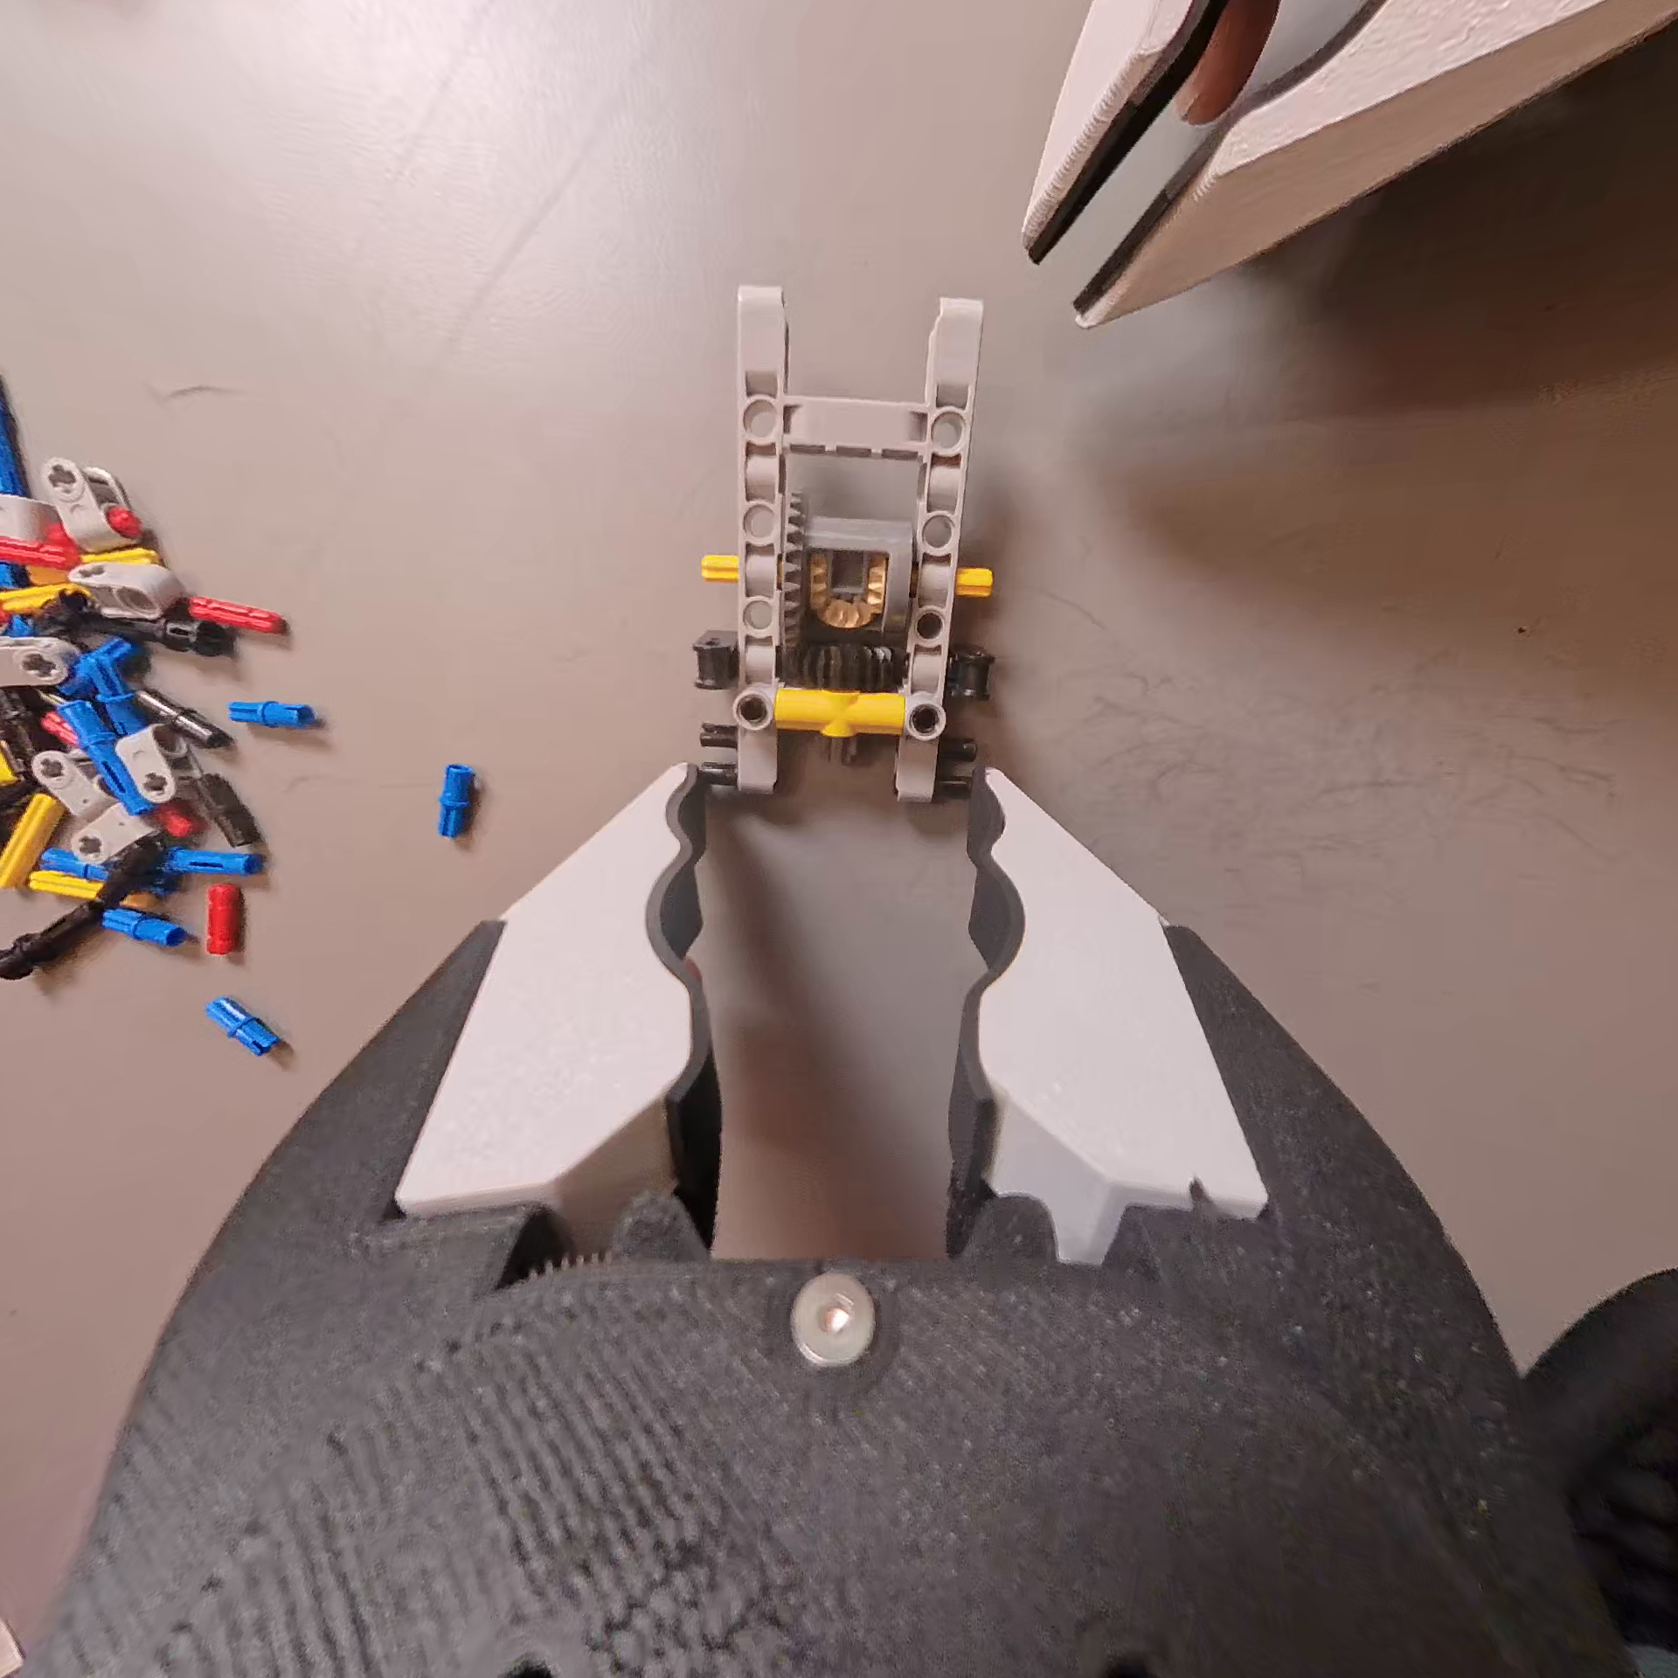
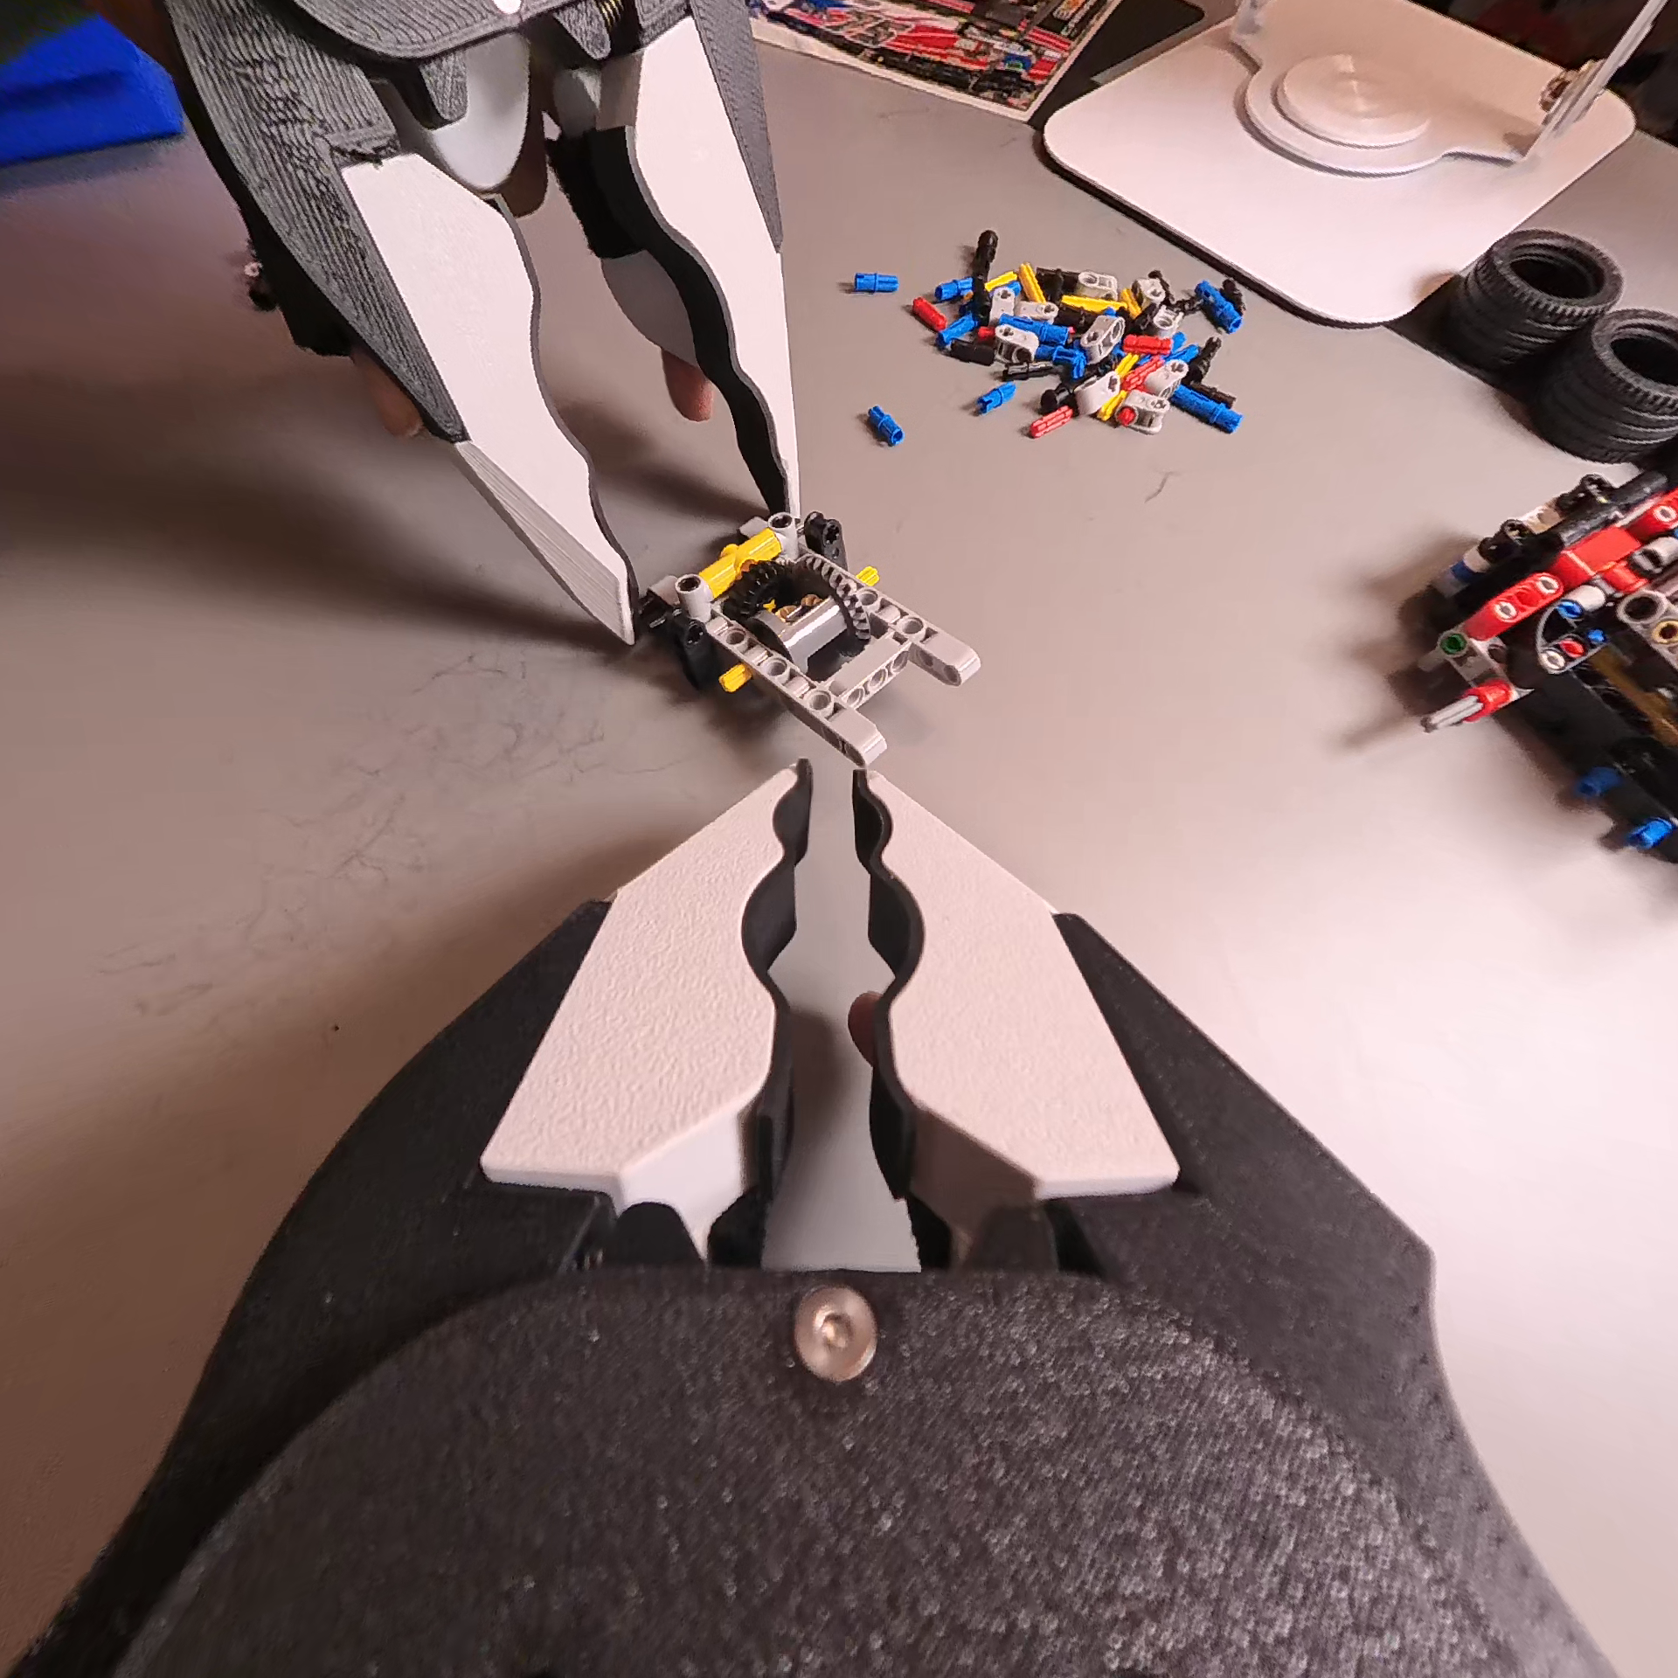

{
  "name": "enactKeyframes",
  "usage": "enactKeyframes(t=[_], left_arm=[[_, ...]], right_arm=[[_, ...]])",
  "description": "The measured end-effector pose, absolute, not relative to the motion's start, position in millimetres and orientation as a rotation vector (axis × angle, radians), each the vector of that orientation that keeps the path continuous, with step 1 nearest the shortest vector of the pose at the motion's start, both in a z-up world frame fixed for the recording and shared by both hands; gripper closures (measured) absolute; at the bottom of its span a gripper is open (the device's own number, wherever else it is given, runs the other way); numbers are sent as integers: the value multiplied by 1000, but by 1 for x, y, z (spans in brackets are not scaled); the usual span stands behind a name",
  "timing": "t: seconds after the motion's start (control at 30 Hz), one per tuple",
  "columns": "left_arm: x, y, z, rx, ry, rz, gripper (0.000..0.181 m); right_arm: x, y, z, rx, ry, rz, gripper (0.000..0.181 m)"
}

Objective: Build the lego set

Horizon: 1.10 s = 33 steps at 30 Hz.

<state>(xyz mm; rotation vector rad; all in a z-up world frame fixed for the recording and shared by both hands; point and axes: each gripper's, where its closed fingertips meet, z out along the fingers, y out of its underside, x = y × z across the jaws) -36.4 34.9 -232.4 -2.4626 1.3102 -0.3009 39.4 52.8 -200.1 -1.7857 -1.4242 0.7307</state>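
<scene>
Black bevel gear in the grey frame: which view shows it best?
Left wrist view: it looks straight down on the black bevel gear, teeth clear above the yellow connector. Right wrist view shows it small and oblique inside the grey frame.

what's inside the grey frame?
Inside the grey frame: a grey differential housing with tan bevel gears, a black gear and a yellow crosspiece. Anything beneath is hidden.

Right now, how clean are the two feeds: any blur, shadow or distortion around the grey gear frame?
Left wrist view: the grey gear frame with yellow axles is sharp; the loose pile of coloured pins at the edge smears slightly, and a soft shadow falls right of the frame. Right wrist view: wide-angle bending at the edges, the blue block top left is blurred, the frame readable.
</scene>
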Motion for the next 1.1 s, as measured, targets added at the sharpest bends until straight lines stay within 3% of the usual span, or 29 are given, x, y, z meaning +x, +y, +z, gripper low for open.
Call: enactKeyframes(t=[0.77,0.83,1.1], left_arm=[[-34,37,-230,-2307,1182,-333,126],[-31,38,-227,-2282,1186,-331,145],[-29,39,-228,-2274,1204,-322,138]], right_arm=[[28,46,-191,-1653,-1413,799,168],[27,44,-193,-1648,-1427,794,168],[26,45,-197,-1661,-1428,784,167]])
